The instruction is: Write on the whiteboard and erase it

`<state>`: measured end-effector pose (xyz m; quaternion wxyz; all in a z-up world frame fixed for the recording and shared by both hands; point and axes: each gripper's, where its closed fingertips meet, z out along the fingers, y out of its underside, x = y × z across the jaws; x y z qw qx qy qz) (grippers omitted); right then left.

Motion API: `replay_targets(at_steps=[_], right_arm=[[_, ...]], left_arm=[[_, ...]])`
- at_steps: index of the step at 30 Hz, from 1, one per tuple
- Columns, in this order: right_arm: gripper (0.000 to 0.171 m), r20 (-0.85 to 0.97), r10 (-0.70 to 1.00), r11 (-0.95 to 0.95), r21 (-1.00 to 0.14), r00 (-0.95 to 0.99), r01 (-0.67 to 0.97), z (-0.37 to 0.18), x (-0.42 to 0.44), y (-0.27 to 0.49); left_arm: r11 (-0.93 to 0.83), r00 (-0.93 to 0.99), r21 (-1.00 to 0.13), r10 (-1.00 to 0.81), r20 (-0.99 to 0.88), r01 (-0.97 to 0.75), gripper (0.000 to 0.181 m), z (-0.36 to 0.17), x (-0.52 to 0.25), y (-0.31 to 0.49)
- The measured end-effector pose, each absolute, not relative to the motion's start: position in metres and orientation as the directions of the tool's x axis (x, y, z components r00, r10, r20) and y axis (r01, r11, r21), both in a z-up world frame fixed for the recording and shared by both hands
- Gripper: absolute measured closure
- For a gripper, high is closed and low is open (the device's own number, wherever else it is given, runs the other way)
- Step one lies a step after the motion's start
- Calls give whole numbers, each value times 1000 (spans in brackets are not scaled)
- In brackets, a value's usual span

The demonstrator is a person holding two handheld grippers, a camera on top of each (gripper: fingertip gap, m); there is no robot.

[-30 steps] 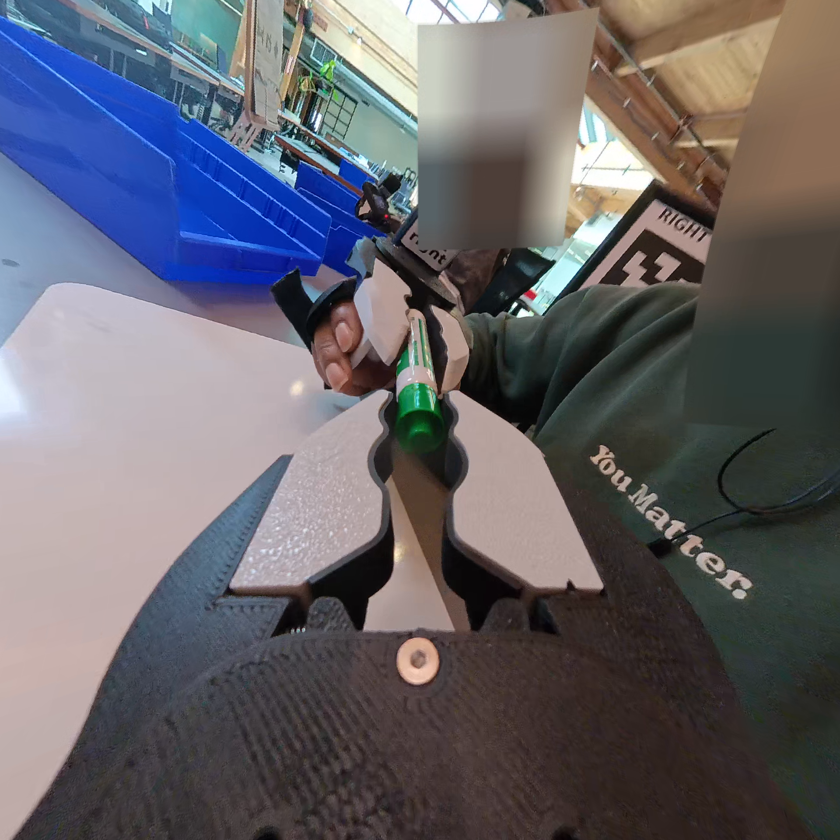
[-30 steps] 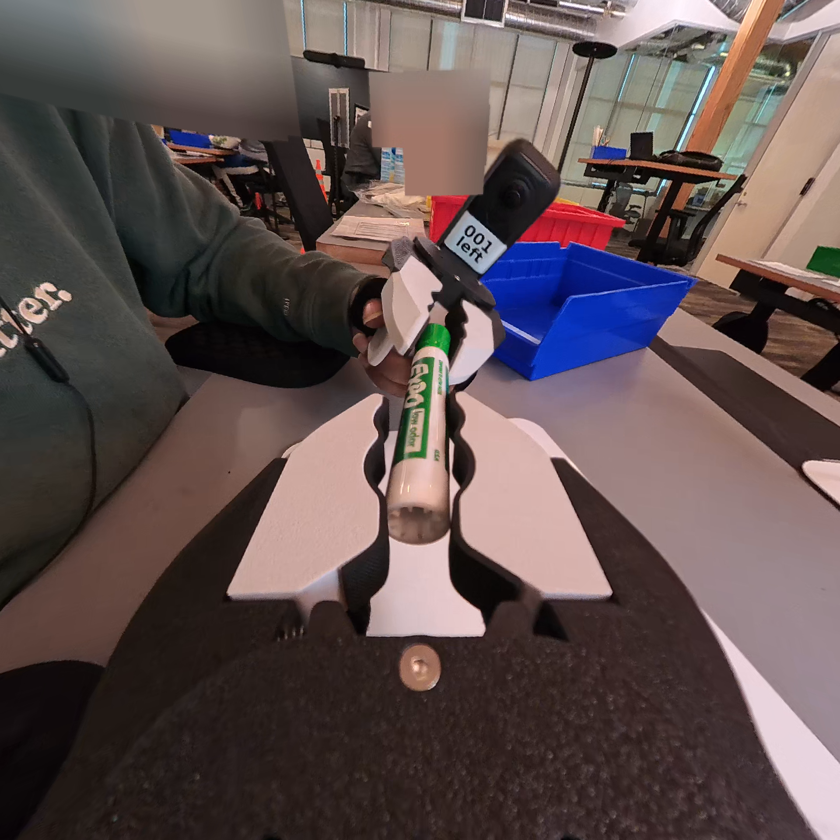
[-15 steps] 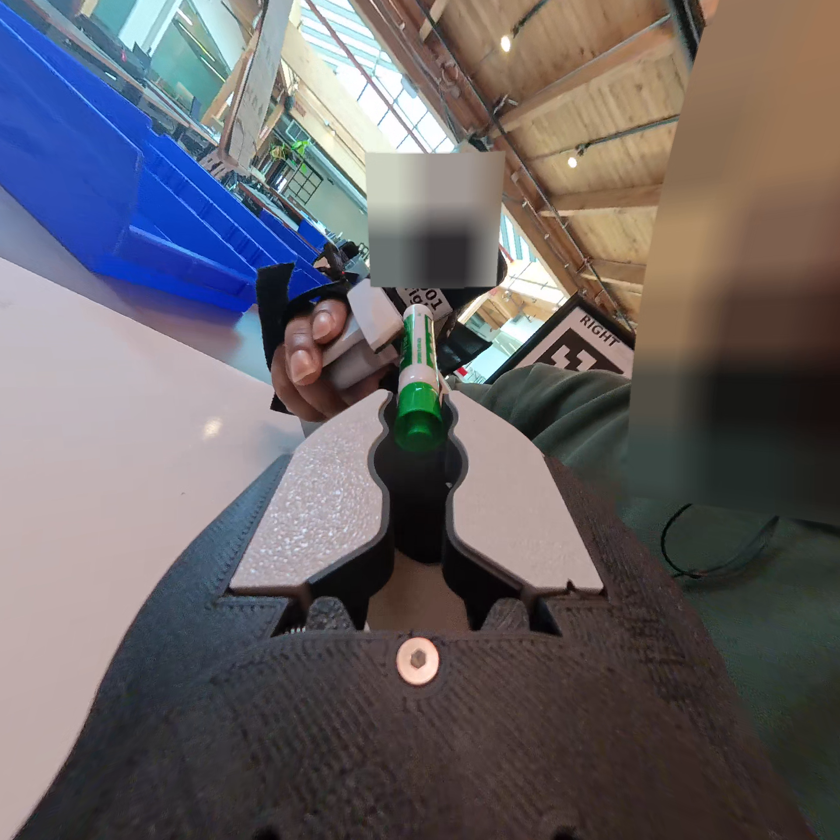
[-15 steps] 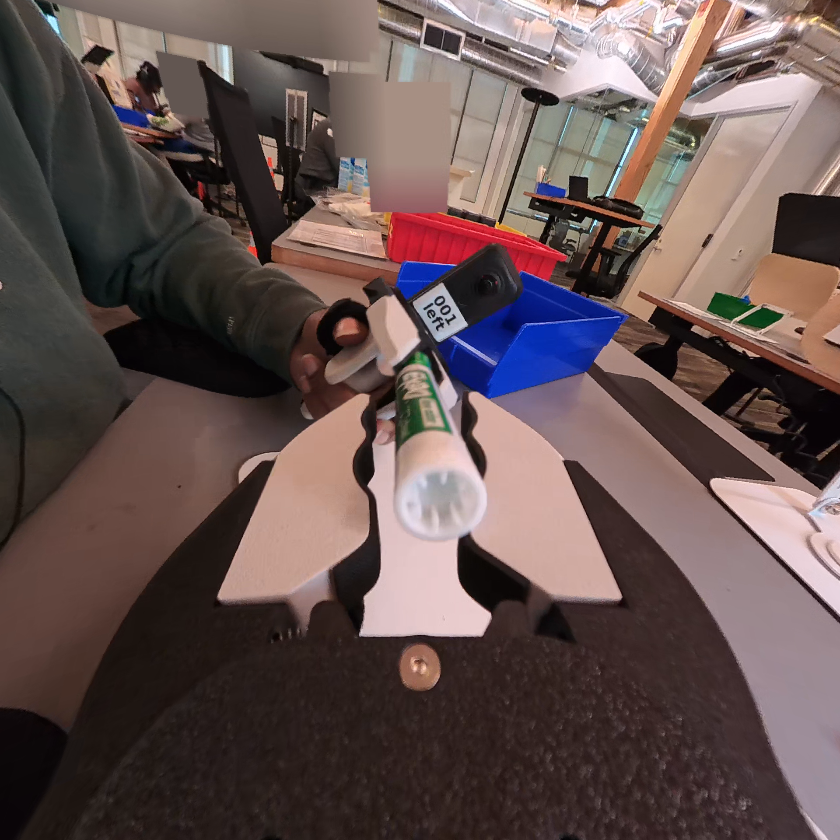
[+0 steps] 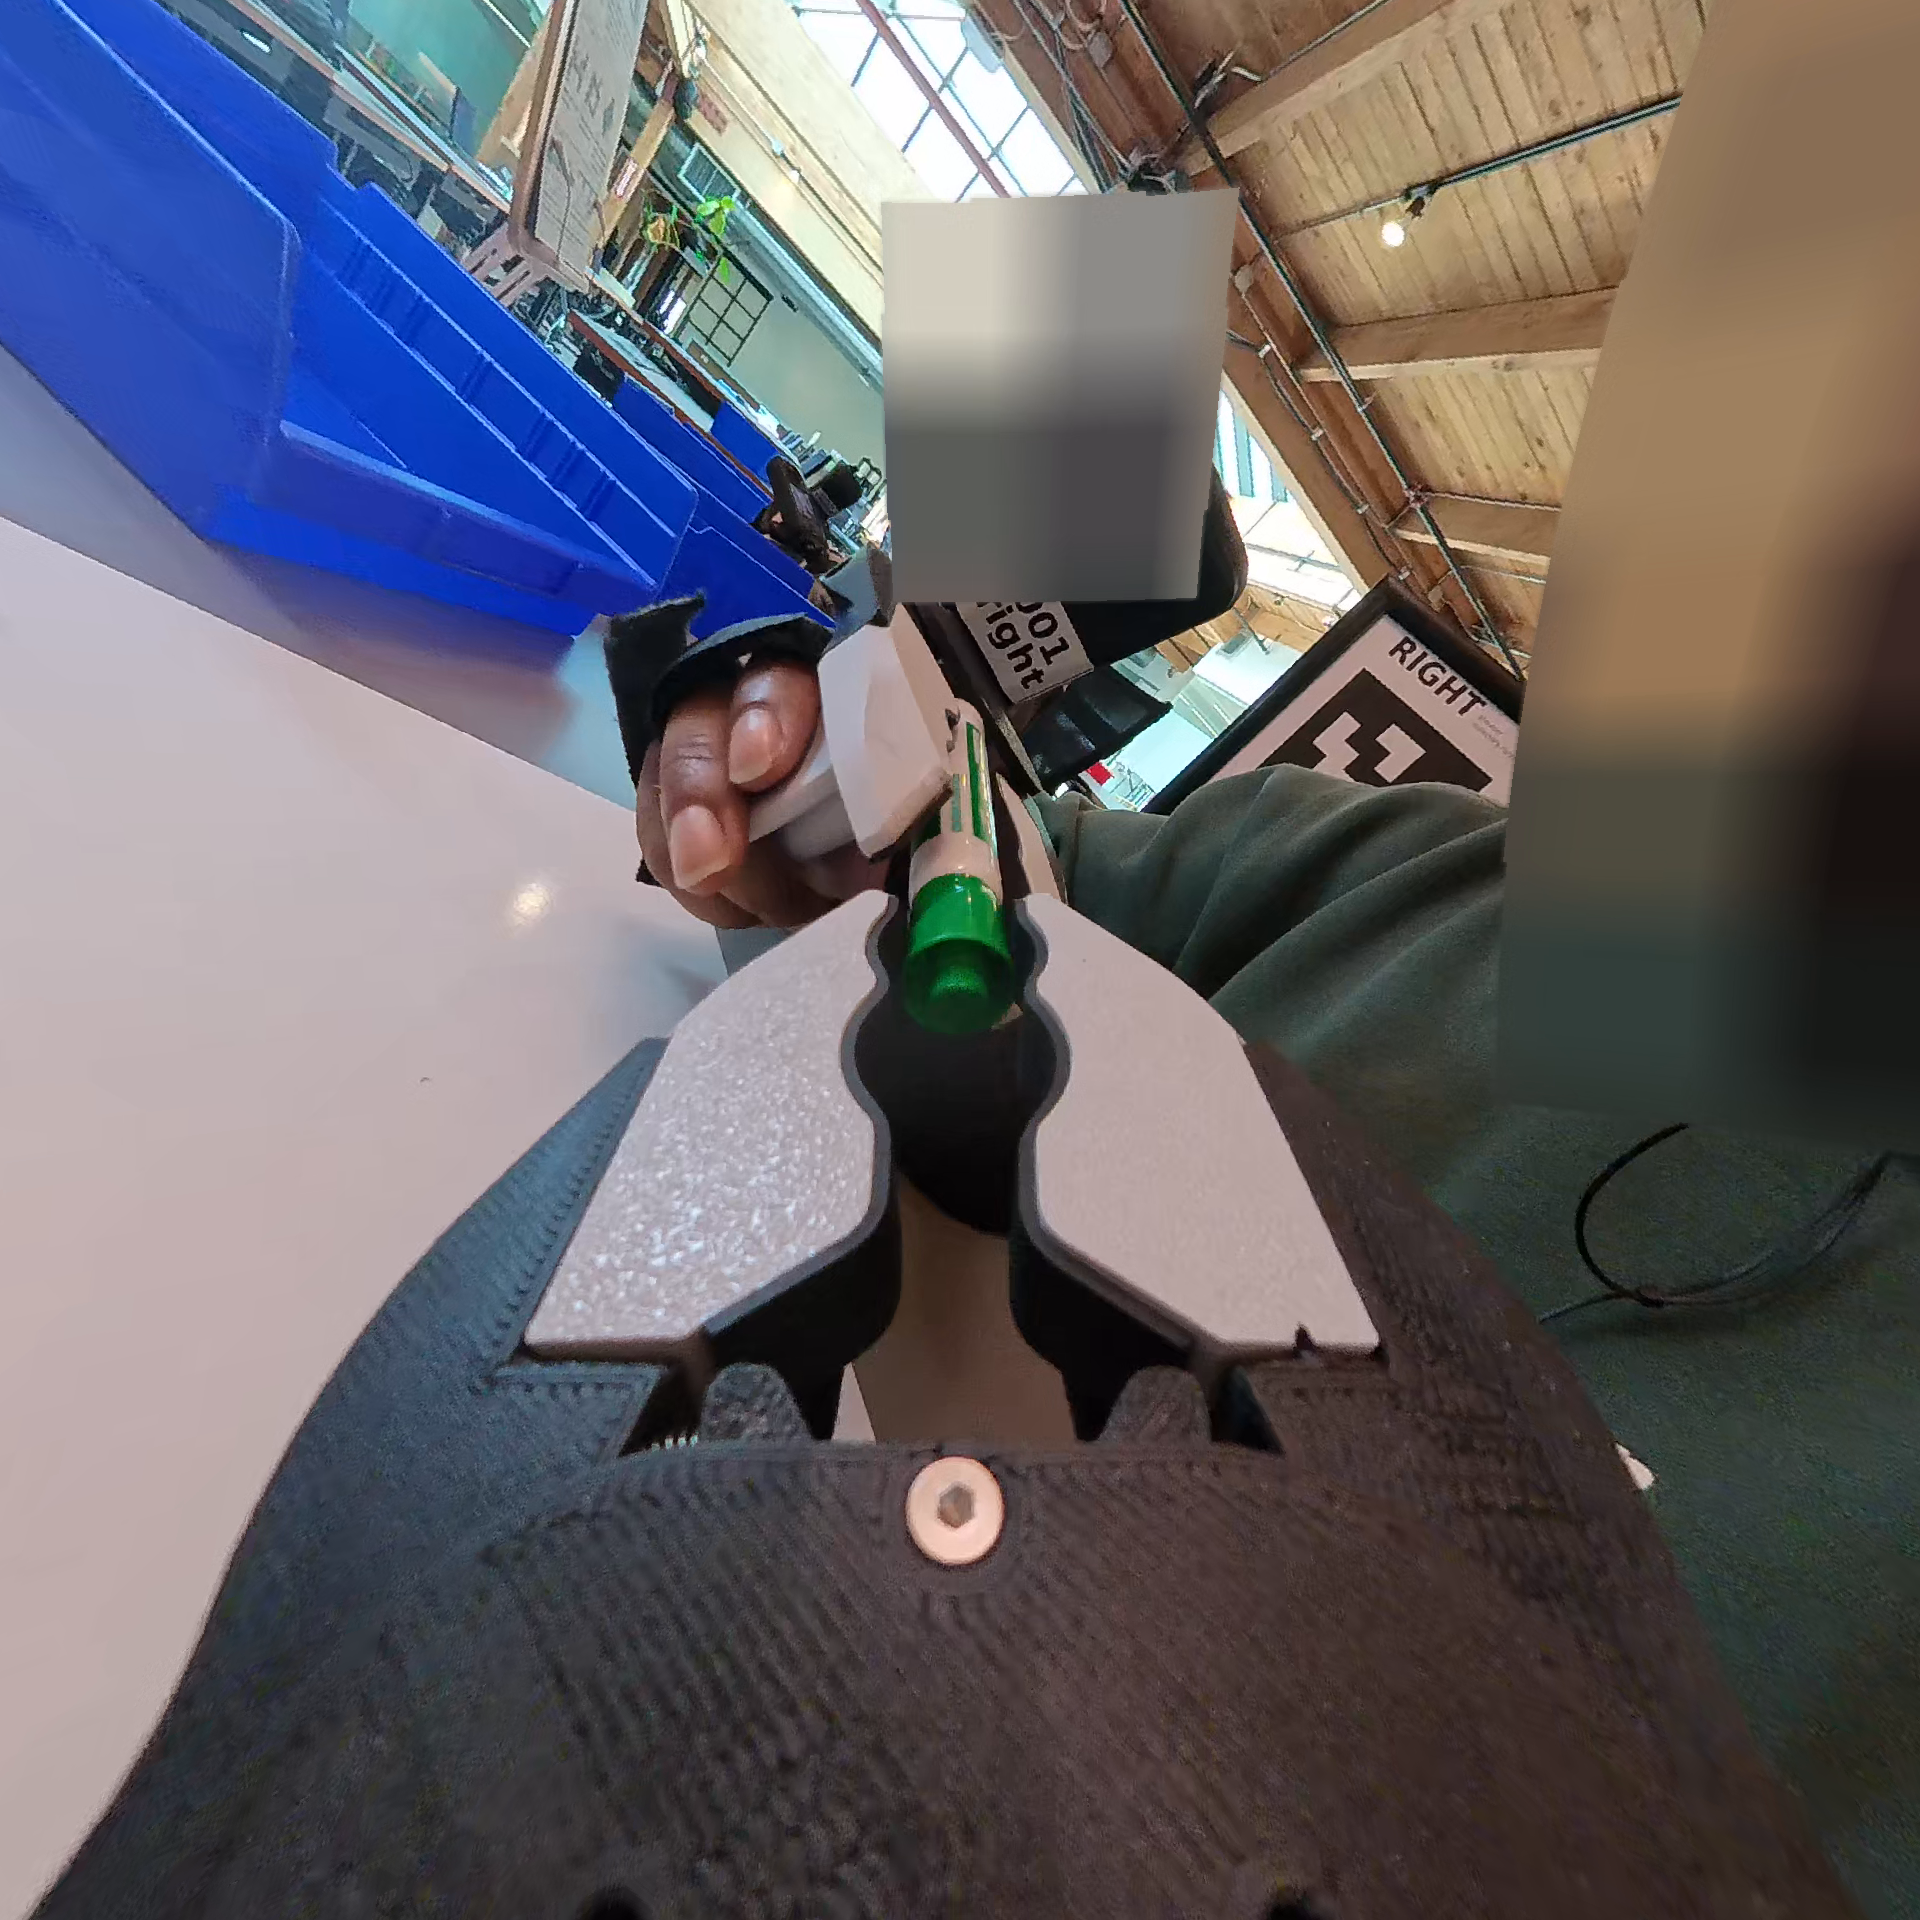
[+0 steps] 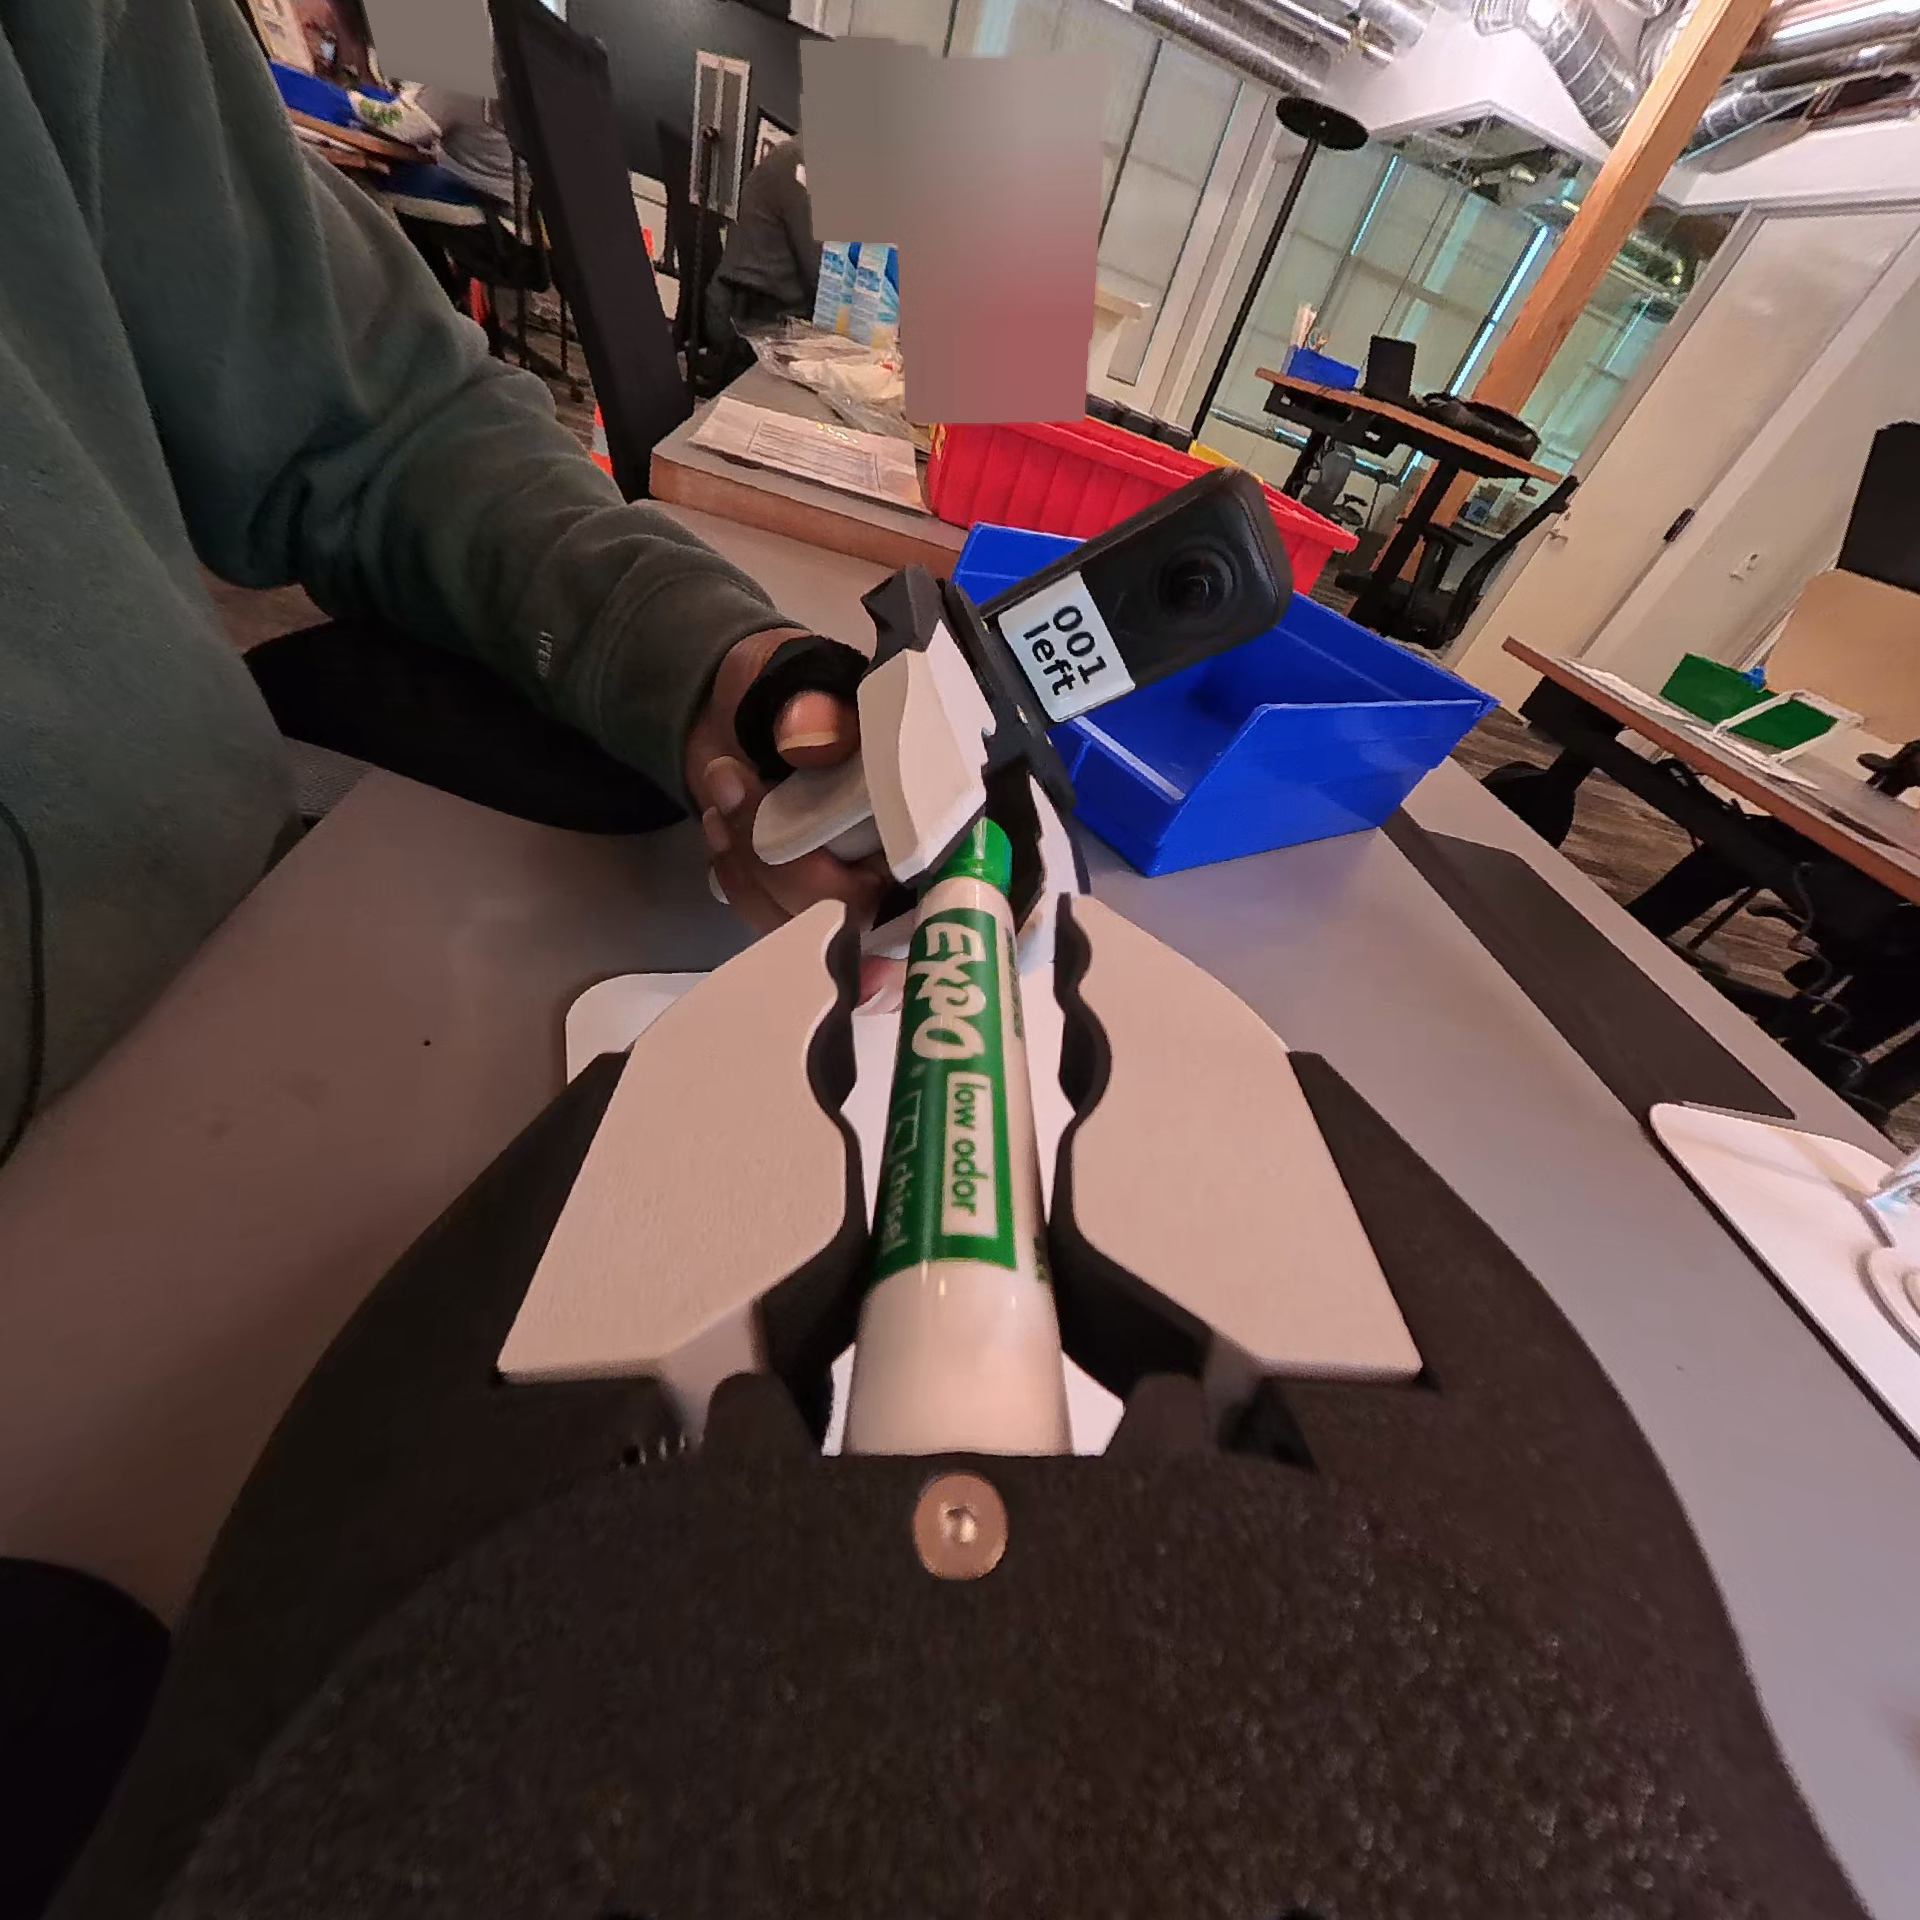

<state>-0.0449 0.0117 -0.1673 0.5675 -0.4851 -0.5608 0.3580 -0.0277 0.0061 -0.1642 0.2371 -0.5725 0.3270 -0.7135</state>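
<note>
While both grippers met over the grey table (image 6: 1299, 997), the green dry-erase marker (image 6: 961, 1164) was lying between them, held at its two ends. The right gripper (image 6: 956, 1039) was clenched around the white barrel, which passed along the channel between its fingers (image 6: 717, 1143) toward the camera. The left gripper (image 5: 951, 997) was closed on the green cap (image 5: 951, 956), at the tips of its grey fingers (image 5: 748, 1143). So the marker was in the air, not yet on the whiteboard (image 5: 260, 987), which was lying flat on the table at the left of the left wrist view, with blue bins (image 5: 312, 416) behind it at the far side. I saw no marks on the part of the board that was visible.

I judged that the step was to pull the cap off. Several things could go wrong. The cap was gripped only near the fingertips, so it could slip out if the pull was not straight along the marker. If the hold of the right gripper was weaker than the cap's fit, the barrel could slide through its fingers instead of the cap coming free. A sudden release could also throw the cap or the marker on the table, or the person's green sleeve (image 6: 364, 416) could get ink.
</note>
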Motion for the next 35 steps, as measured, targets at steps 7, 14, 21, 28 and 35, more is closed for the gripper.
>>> replay_targets(at_steps=[7, 14, 21, 28, 35], right_arm=[[136, 306, 946, 289, -946, 111, 144, -169, -44, 11], [136, 303, 946, 284, -947, 120, 152, -172, -46, 12], [137, 283, 952, 264, -951, 115, 159, -173, -46, 12], [138, 215, 969, 196, -969, 123, 151, -171, -44, 15], [138, 181, 977, 162, -973, 112, 161, -174, -42, 18]], left_arm=[[-671, -228, -738, -710, 666, -68, 162, -168, -27, 4], [-694, -232, -715, -684, 692, -87, 162, -171, -28, 5], [-693, -233, -715, -683, 692, -92, 162, -171, -28, 5], [-651, -226, -753, -724, 652, -89, 155, -170, -32, 5], [-640, -192, -763, -740, 645, -92, 155, -172, -35, 10]])
